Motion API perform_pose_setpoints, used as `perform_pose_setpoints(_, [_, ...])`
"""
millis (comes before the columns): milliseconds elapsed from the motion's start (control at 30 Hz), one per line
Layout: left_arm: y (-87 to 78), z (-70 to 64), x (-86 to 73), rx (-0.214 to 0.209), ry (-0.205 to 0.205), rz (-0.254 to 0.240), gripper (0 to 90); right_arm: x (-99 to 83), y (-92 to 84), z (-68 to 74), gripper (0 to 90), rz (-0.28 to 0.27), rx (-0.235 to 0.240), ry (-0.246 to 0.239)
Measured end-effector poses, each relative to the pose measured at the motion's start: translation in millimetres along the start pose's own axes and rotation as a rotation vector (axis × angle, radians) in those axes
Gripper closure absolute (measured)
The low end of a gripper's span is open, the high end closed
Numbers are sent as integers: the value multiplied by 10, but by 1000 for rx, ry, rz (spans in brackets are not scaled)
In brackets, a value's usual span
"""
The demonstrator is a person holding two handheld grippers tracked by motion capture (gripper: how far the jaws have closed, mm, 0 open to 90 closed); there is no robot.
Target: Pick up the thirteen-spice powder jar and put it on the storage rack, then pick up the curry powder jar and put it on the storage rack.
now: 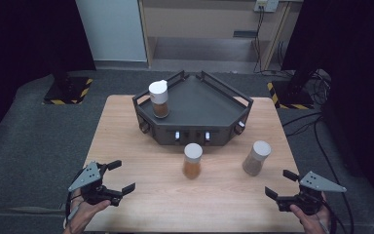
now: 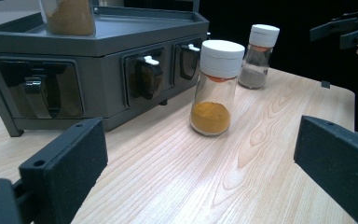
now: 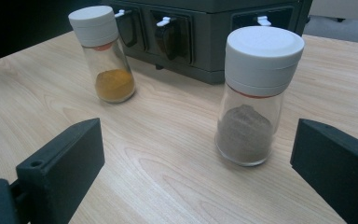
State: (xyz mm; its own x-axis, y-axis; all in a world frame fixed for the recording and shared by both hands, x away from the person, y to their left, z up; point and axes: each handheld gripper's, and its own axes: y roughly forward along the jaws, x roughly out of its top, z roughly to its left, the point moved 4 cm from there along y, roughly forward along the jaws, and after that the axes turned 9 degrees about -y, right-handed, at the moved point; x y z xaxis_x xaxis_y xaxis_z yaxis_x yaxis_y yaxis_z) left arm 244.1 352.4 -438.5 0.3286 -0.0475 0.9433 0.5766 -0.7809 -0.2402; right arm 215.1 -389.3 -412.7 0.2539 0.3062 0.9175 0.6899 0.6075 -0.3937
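Both grippers rest low at the near edge of the pale wooden table [image 1: 126,146], held in the person's hands. Left gripper [image 1: 118,176]: jaws spread wide, nothing between them. Right gripper [image 1: 281,183]: jaws likewise apart, empty.

Glass jar with white cap and orange-yellow powder [image 1: 192,160] stands upright on the table, just in front of the dark grey angular metal rack [image 1: 195,131] with latches on its face. Glass jar with white cap and grey-brown powder [image 1: 256,157] stands upright to its right, nearest the right gripper; in the right gripper view it sits ahead between the jaws, untouched. A third white-capped jar of brown powder [image 1: 158,99] stands on the rack's top tray, left side.
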Motion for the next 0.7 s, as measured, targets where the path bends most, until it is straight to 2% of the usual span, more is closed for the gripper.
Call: perform_pose_setpoints(700, [2,0,3,-3,1,9,12,3,0,1,32,-2,-1,-1])
